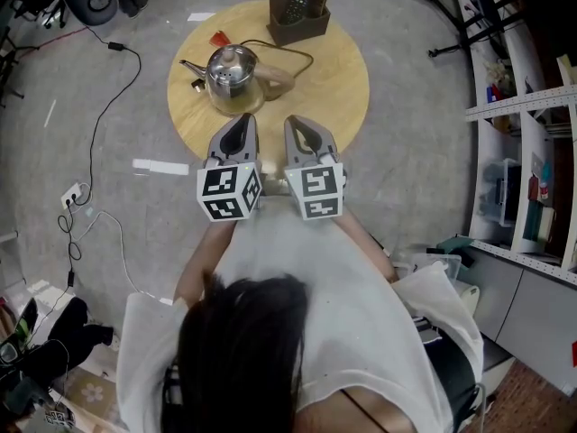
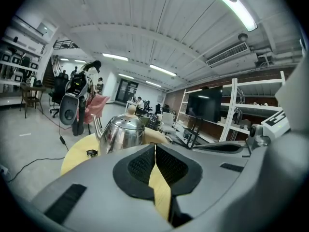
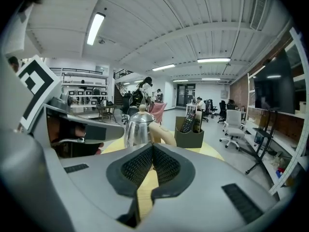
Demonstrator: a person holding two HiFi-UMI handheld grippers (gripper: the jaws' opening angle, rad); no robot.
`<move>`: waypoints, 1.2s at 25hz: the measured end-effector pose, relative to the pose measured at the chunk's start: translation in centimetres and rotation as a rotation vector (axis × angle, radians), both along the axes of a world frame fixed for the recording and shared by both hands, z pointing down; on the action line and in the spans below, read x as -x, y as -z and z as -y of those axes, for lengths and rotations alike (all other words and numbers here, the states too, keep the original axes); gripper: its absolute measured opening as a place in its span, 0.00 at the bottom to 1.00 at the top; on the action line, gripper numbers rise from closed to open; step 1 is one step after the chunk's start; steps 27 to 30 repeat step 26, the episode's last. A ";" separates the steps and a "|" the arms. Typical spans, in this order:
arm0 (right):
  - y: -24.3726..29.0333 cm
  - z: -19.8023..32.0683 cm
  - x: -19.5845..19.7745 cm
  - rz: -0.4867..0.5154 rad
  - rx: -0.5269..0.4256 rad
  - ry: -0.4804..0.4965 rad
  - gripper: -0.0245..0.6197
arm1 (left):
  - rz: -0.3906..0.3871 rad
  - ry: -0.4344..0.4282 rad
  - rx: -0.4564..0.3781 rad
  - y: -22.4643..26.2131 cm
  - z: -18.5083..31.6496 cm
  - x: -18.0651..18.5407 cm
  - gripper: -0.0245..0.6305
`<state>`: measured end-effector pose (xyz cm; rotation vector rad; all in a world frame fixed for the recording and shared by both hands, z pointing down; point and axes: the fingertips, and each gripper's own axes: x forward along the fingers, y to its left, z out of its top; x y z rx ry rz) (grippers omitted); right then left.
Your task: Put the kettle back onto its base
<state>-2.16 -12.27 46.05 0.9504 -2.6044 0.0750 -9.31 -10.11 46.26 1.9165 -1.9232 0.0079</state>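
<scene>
Kettle (image 1: 233, 75) on table (image 1: 338, 93), remote holder (image 1: 298, 23) behind it, left gripper (image 1: 241, 121) and right gripper (image 1: 297, 123) before it.

- I see a grey floor (image 1: 415, 161), with black cables (image 1: 101, 120) trailing across its left side.
- Round wooden table (image 1: 343, 88) ahead.
- White shelving (image 1: 527, 106) on my right.
- Ceiling strip lights (image 3: 95, 28) lit overhead.

No legible text anywhere, perhaps for want of sharpness

Brown holder (image 1: 297, 29) with 2 remotes (image 1: 296, 4) stands on round table (image 1: 341, 88).
</scene>
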 end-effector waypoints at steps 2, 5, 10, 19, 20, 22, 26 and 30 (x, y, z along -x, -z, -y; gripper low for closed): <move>0.0 0.0 -0.1 -0.002 -0.001 0.004 0.08 | 0.001 -0.001 -0.003 0.1 0.1 -0.2 0.08; -0.1 -0.1 -0.2 0.003 0.007 0.007 0.08 | 0.001 -0.001 -0.007 0.1 0.2 -0.4 0.08; -0.2 -0.4 -0.5 0.005 0.011 0.010 0.08 | 0.001 0.000 -0.012 0.2 0.0 -0.8 0.08; -0.4 -0.2 -0.6 0.000 0.012 0.004 0.08 | -0.006 0.006 -0.020 0.4 0.3 -0.7 0.08; -0.4 -0.2 -0.7 0.003 0.015 0.004 0.08 | -0.004 0.006 -0.020 0.4 0.2 -0.7 0.08; -0.4 -0.1 -0.8 0.011 0.024 0.002 0.08 | -0.001 0.004 -0.021 0.5 0.3 -0.8 0.08; -0.2 0.2 -0.9 0.017 0.028 -0.001 0.08 | -0.001 0.003 -0.022 0.8 0.5 -0.9 0.08; -0.2 0.2 -0.9 0.017 0.028 -0.001 0.08 | -0.001 0.003 -0.022 0.8 0.5 -0.9 0.08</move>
